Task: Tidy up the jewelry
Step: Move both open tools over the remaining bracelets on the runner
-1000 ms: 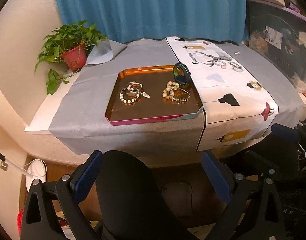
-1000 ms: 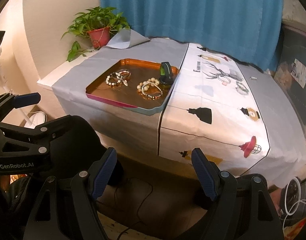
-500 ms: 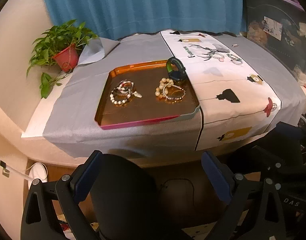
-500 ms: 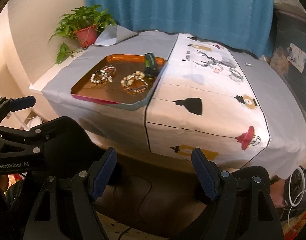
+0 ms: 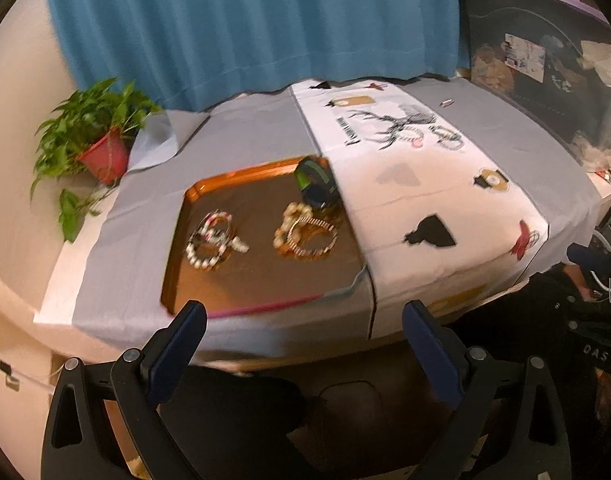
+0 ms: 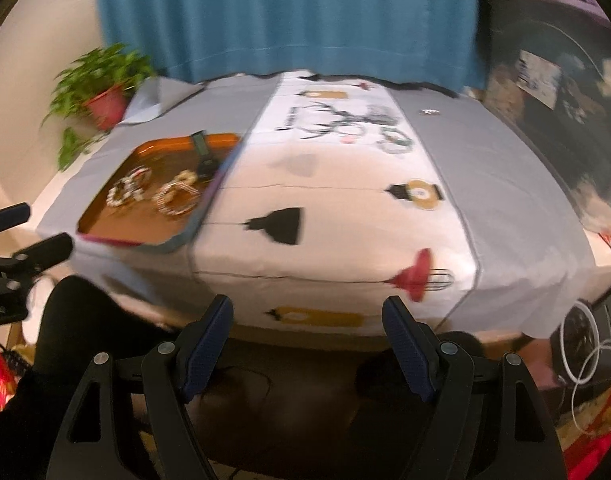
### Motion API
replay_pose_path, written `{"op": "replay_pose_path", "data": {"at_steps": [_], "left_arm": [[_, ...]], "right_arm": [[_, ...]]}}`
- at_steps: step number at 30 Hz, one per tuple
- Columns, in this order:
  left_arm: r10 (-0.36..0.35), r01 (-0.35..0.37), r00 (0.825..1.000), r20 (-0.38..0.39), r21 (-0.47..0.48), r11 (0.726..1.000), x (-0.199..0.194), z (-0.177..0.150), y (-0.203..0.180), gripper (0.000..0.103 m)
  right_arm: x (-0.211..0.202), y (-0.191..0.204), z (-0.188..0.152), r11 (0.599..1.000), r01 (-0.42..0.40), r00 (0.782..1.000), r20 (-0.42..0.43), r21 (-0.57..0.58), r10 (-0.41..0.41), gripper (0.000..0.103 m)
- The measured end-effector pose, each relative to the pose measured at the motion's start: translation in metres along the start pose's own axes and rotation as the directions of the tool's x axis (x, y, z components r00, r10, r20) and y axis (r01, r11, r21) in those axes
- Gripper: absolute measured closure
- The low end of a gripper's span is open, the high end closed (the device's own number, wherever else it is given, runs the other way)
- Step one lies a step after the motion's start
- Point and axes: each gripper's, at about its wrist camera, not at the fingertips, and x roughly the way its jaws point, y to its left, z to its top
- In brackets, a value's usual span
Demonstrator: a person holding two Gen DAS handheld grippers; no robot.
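Note:
An orange tray (image 5: 177, 256) (image 6: 101, 208) lies on the grey cloth at the table's left. It holds a pearl and dark bracelet pile (image 5: 211, 240) (image 6: 127, 190), a beaded bracelet pile (image 5: 305, 232) (image 6: 177, 196) and a green-black watch (image 5: 315, 184) (image 6: 203, 152). Two more bracelets (image 5: 447, 136) (image 6: 393, 140) lie on the white printed runner at the far side. My left gripper (image 5: 303, 328) is open and empty, just before the table's front edge below the tray. My right gripper (image 6: 307, 324) is open and empty before the runner's front edge.
A potted plant in a red pot (image 5: 101, 152) (image 6: 105, 104) stands at the far left corner. A blue curtain (image 5: 245, 20) hangs behind the table. A small metal piece (image 5: 447, 102) lies on the grey cloth at far right. Dark furniture (image 5: 545, 80) stands to the right.
Both grippers have moved forward and up toward the table. The right view has swung right, onto the runner. Both stay open and empty.

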Motion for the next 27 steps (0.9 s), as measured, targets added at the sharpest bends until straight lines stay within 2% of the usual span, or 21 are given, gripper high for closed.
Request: {"op": "replay_pose_path", "data": {"at_steps": [7,13,17,20,24,27], "left_arm": [[-0.056,0.056,0.998,0.015,0.001,0.998,0.026,0.052,-0.020,0.005],[-0.091,0.090,0.996,0.023,0.031,0.995,0.069,0.113,-0.050,0.005],[-0.108,0.107,0.994,0.030,0.051,0.993,0.116,0.164,-0.075,0.005],[-0.107,0.106,0.994,0.006,0.069,0.992,0.162,0.197,-0.089,0.005],[-0.098,0.105,0.993,-0.070,0.112,0.988,0.234,0.229,-0.111,0.005],[-0.104,0.116,0.988,-0.115,0.102,0.988,0.273,0.243,-0.116,0.005]], "right_arm": [[0.023,-0.059,0.026,0.995,0.066,0.998,0.005,0.079,-0.067,0.026],[0.057,-0.107,0.069,0.990,0.091,0.995,0.034,0.110,-0.095,0.025],[0.097,-0.133,0.118,0.992,0.093,0.993,0.069,0.081,-0.099,0.025],[0.135,-0.148,0.156,0.994,0.087,0.993,0.074,0.067,-0.092,0.025],[0.201,-0.160,0.203,0.996,0.080,0.996,0.030,0.032,-0.081,0.025],[0.240,-0.161,0.222,0.997,0.076,0.997,-0.006,0.000,-0.076,0.025]]}}
